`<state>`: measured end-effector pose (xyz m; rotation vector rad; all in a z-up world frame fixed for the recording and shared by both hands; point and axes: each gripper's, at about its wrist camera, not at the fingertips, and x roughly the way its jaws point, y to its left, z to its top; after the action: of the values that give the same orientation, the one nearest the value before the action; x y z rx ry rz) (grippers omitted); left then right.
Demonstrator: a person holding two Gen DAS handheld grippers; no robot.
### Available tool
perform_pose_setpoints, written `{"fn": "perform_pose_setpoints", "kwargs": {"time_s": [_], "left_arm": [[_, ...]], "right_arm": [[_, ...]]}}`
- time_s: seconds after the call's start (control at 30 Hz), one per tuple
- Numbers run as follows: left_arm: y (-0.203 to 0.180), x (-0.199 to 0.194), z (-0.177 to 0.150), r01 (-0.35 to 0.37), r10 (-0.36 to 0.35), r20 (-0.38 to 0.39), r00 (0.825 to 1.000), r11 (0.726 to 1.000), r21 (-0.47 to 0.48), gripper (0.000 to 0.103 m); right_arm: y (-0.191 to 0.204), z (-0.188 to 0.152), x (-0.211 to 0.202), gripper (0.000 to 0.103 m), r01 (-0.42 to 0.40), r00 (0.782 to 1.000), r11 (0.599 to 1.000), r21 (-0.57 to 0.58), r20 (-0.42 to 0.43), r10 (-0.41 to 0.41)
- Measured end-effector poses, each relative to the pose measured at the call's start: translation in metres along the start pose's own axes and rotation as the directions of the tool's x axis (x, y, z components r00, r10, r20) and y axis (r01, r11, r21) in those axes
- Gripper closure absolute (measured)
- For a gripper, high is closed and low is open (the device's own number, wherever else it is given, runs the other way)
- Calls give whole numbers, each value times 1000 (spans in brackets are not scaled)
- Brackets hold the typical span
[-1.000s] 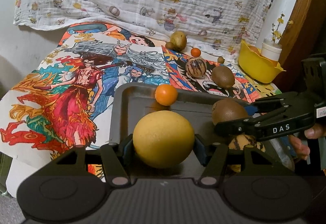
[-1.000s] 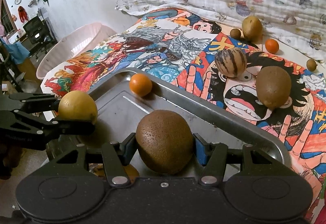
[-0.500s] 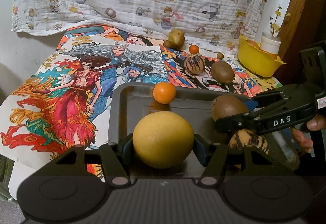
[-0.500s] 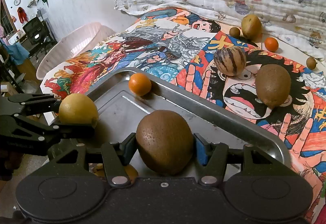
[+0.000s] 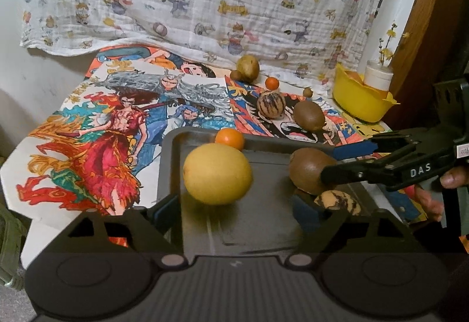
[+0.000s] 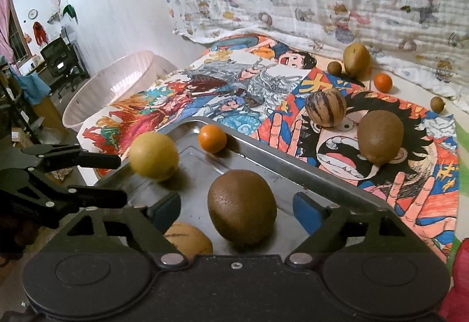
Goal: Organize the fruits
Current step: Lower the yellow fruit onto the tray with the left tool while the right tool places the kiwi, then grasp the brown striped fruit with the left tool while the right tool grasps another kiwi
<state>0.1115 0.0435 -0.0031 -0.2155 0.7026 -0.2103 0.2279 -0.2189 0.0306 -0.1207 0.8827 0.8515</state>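
Observation:
A dark metal tray (image 5: 263, 222) (image 6: 293, 169) lies at the near edge of the cartoon-print cloth. My left gripper (image 5: 234, 210) is open; the yellow fruit (image 5: 217, 174) (image 6: 154, 156) sits free on the tray between its fingers. My right gripper (image 6: 237, 204) is open too; the brown kiwi (image 6: 242, 210) (image 5: 310, 169) rests on the tray between its blue pads. A small orange (image 5: 229, 138) (image 6: 212, 138) lies at the tray's far rim. A striped fruit (image 5: 337, 201) (image 6: 187, 240) lies in the tray's near corner.
On the cloth behind the tray lie a striped melon (image 6: 325, 107), a kiwi (image 6: 380, 138), a small orange (image 6: 382, 82), a yellow-brown fruit (image 6: 356, 59) and small brown fruits. A yellow bowl (image 5: 360, 102) stands at the right. A pink basin (image 6: 111, 87) stands off the left edge.
Both grippers have opened. The yellow fruit and the kiwi were gripped before and now sit loose on the tray between the spread fingers.

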Motion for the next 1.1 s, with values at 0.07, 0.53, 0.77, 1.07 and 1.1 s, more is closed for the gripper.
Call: {"fn": "perform_pose_setpoints", "kwargs": {"time_s": [0.07, 0.53, 0.77, 1.07, 1.1], "left_arm": [[0, -5, -2, -5, 5, 6, 1000, 1000, 5, 8], [-18, -32, -17, -10, 11, -13, 1000, 994, 112, 2], [-36, -36, -18, -3, 9, -36, 999, 983, 184, 1], [-58, -34, -6, 10, -2, -31, 1000, 968, 251, 1], [-60, -33, -4, 9, -1, -31, 1000, 967, 254, 1]], "right_arm": [[2, -2, -6, 11, 0, 1000, 1000, -6, 5, 0], [26, -34, -43, 1, 70, 998, 983, -168, 4, -70], [26, -45, -56, 1, 120, 993, 971, -208, 0, -122], [8, -50, -64, 1, 172, 984, 966, -192, 0, -176], [5, -50, -64, 1, 178, 983, 966, -189, 0, -182]]}}
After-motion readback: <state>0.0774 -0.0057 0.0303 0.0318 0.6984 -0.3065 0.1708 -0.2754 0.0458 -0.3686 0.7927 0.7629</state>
